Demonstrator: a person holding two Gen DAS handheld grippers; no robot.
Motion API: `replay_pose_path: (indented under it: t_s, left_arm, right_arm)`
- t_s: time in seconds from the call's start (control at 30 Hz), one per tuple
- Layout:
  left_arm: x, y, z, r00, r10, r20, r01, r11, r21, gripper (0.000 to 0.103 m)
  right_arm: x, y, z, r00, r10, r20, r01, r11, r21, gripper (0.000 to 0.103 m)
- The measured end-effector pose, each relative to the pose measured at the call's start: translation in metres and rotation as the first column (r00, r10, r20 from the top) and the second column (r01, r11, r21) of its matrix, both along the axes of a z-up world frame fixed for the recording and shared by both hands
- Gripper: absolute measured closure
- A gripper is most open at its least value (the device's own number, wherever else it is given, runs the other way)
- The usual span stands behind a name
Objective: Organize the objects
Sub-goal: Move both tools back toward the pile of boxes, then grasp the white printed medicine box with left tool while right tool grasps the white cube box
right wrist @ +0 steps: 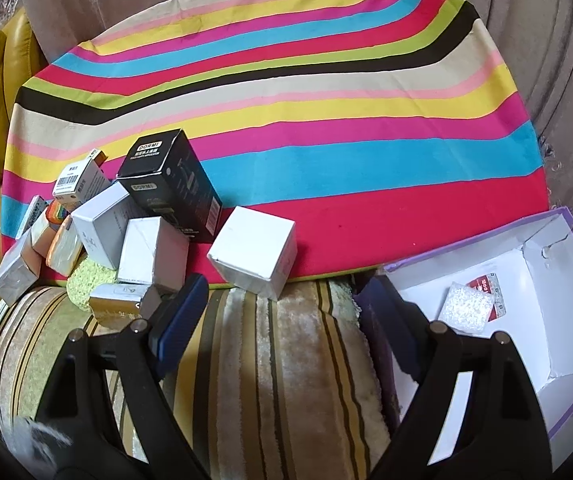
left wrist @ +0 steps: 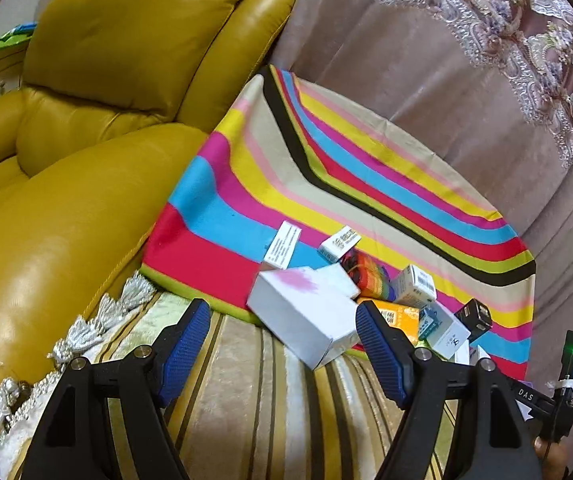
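A pile of small boxes lies on the striped cloth (right wrist: 326,160). In the left wrist view a large white box (left wrist: 306,312) lies just ahead of my open, empty left gripper (left wrist: 284,344), with an orange box (left wrist: 400,316) and a rainbow item (left wrist: 368,276) behind it. In the right wrist view a white cube box (right wrist: 254,256) sits just ahead of my open, empty right gripper (right wrist: 282,316). A black DORMI box (right wrist: 174,184) stands among white and silver boxes at the left. An open purple-edged white box (right wrist: 526,300) at the right holds a red packet and a white pouch.
A yellow leather armchair (left wrist: 86,120) stands at the left. Pinkish curtains (left wrist: 426,60) hang behind the cloth. A striped plush cover (right wrist: 286,380) lies under both grippers. The right gripper's body (left wrist: 558,392) shows at the left view's right edge.
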State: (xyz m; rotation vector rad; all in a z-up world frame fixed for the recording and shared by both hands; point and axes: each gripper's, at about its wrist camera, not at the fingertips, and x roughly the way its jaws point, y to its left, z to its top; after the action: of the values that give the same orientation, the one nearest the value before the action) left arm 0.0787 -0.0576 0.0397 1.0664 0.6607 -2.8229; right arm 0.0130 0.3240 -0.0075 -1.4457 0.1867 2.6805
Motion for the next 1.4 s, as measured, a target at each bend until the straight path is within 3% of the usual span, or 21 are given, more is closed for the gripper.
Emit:
replay_pose_path:
  t_s: [0.37, 0.67, 0.8, 1.03, 1.17, 1.33, 1.4]
  left_arm:
    - [-0.008, 0.007, -0.003, 1.0, -0.021, 0.019, 0.021, 1.0, 0.001, 0.027]
    - [-0.039, 0.006, -0.009, 0.999, -0.025, 0.045, 0.026, 1.0, -0.016, 0.027]
    - [-0.059, 0.009, -0.018, 0.993, -0.063, 0.095, 0.064, 0.998, -0.009, 0.027]
    - [-0.106, 0.022, -0.022, 0.982, -0.085, 0.169, 0.105, 0.988, -0.114, 0.027]
    - [-0.136, 0.026, -0.034, 0.966, -0.111, 0.235, 0.147, 0.979, -0.141, 0.04]
    - [-0.16, 0.031, -0.052, 0.943, -0.13, 0.306, 0.182, 0.972, -0.148, 0.044]
    - [-0.164, 0.03, -0.054, 0.94, -0.129, 0.316, 0.186, 0.97, -0.159, 0.05]
  right_arm:
    - [0.001, -0.002, -0.002, 1.0, -0.001, 0.018, 0.001, 1.0, 0.01, 0.018]
    - [-0.006, -0.002, 0.0, 1.0, -0.001, 0.023, 0.001, 1.0, -0.002, 0.018]
    - [-0.013, -0.004, 0.0, 1.0, -0.002, 0.027, 0.002, 1.0, -0.01, 0.018]
    - [-0.033, -0.012, -0.008, 0.999, 0.009, 0.045, -0.008, 1.0, -0.009, 0.018]
    - [-0.039, -0.01, -0.011, 0.999, 0.001, 0.047, 0.0, 1.0, -0.018, 0.018]
    - [-0.044, -0.012, -0.015, 0.998, 0.01, 0.057, -0.009, 1.0, -0.017, 0.018]
    - [-0.046, -0.012, -0.016, 0.998, 0.009, 0.062, -0.008, 1.0, -0.015, 0.02]
